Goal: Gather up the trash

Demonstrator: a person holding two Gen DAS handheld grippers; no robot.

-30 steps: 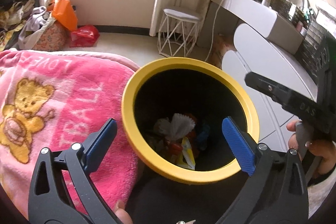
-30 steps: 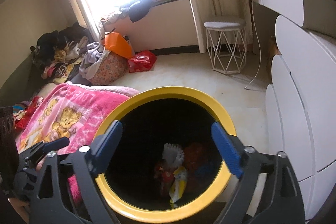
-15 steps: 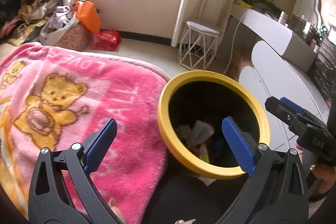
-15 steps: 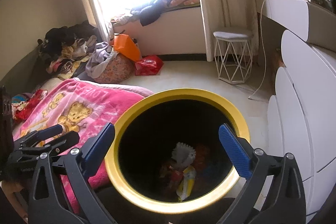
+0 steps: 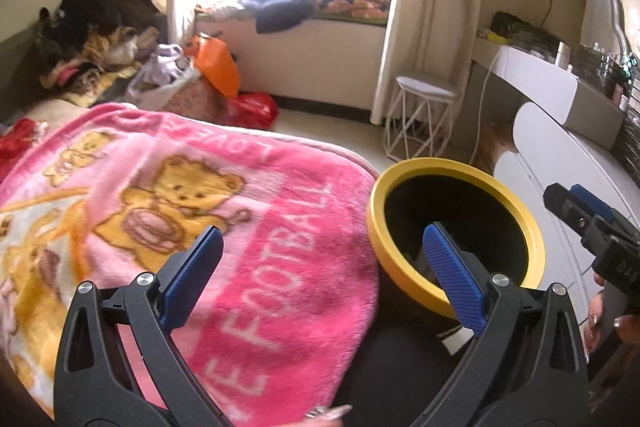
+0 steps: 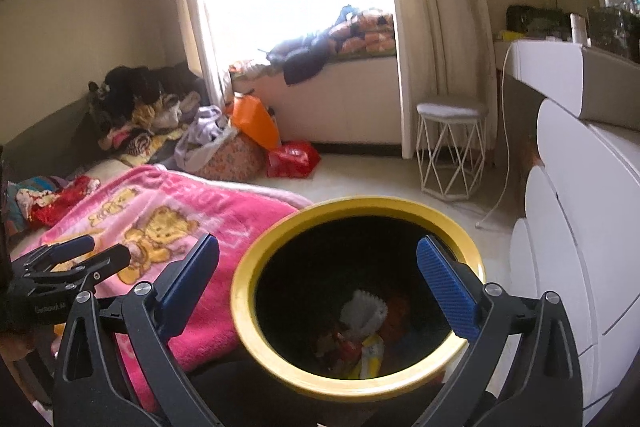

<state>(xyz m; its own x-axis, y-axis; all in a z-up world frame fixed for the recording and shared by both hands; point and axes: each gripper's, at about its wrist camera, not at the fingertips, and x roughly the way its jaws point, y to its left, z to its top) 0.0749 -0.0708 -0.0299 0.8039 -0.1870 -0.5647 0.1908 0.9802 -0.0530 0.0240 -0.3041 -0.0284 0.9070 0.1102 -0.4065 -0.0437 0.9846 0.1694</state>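
left tool hides bin contents

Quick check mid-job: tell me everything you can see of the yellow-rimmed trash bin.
The trash bin is round, with a thick matte yellow rim and a black inside. It stands upright and open beside the pink blanket, which lies against its left side. At the bottom lie crumpled white paper and red and yellow wrappers. Neither gripper touches it.
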